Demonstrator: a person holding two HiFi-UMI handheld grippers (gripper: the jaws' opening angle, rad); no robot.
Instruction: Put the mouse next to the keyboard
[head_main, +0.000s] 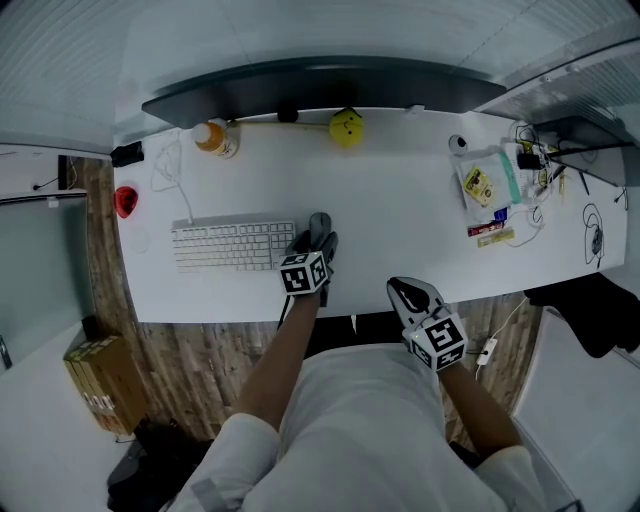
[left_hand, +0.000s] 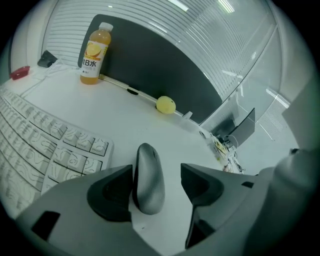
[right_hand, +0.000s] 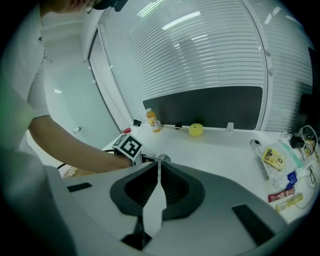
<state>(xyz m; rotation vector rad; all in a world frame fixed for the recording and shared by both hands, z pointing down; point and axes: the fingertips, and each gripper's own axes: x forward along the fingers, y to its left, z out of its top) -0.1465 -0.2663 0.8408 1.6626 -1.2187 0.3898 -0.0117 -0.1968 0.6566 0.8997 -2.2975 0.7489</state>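
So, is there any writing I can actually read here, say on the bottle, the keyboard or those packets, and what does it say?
"B水": on the label of the orange bottle, in the left gripper view; the character before it is unclear.
Keyboard keys: the markings are blurred and cannot be read.
Packets at the right of the head view: the print is too small to read.

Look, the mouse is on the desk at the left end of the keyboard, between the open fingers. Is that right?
Not quite. The mouse sits on the desk at the right end of the keyboard, not the left; the left gripper view shows it. It does lie between the left gripper's open fingers.
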